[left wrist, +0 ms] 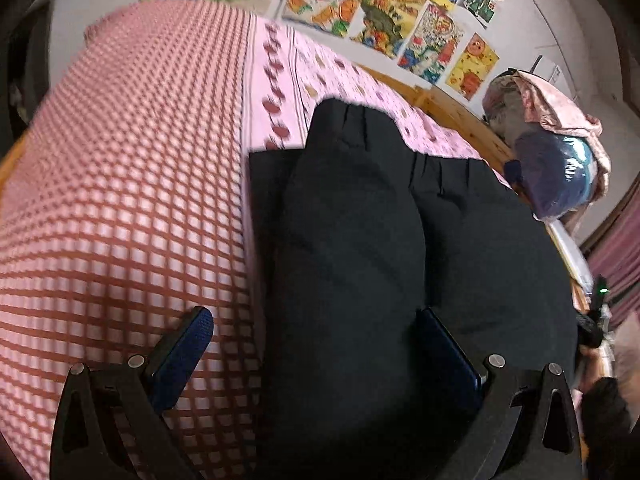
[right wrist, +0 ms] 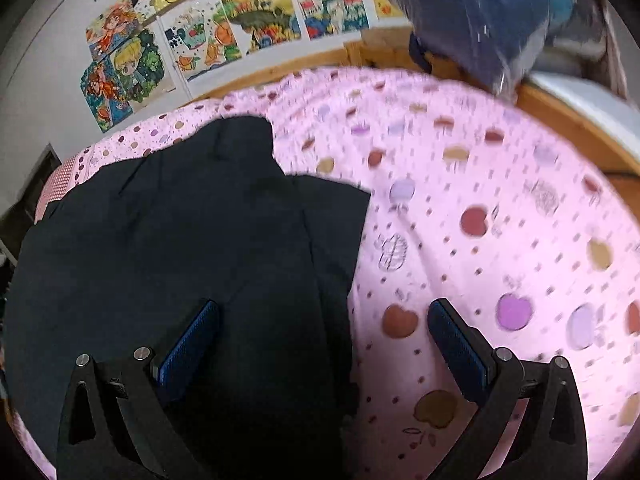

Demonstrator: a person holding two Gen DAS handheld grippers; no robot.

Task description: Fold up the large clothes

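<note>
Jaws of both grippers stand spread wide and grasp nothing: the left gripper (left wrist: pixel 316 336) hangs with its left-hand finger over a pink checked cover (left wrist: pixel 132 184) and its right-hand one over the black garment (left wrist: pixel 384 240), while the right gripper (right wrist: pixel 324 330) straddles the garment's (right wrist: pixel 192 248) near right edge, one finger above the dark cloth and one above the pink spotted bedsheet (right wrist: pixel 500 216). The garment lies on the bed, running from between the jaws away toward the wall, with a rounded bulge at its far end and what look like pleats there. The step in hand seems to be a regrasp between folds; the next move would call for each gripper to come down onto an edge or corner and pinch it before lifting. The garment's near end is cut off under the jaws, so its kind and fold count are hard to judge. Beyond lie the wooden bed frame (right wrist: pixel 560 112), a bagged blue bundle (left wrist: pixel 560 168) and drawings on the wall (right wrist: pixel 224 28); motion blur smears the far detail.
</note>
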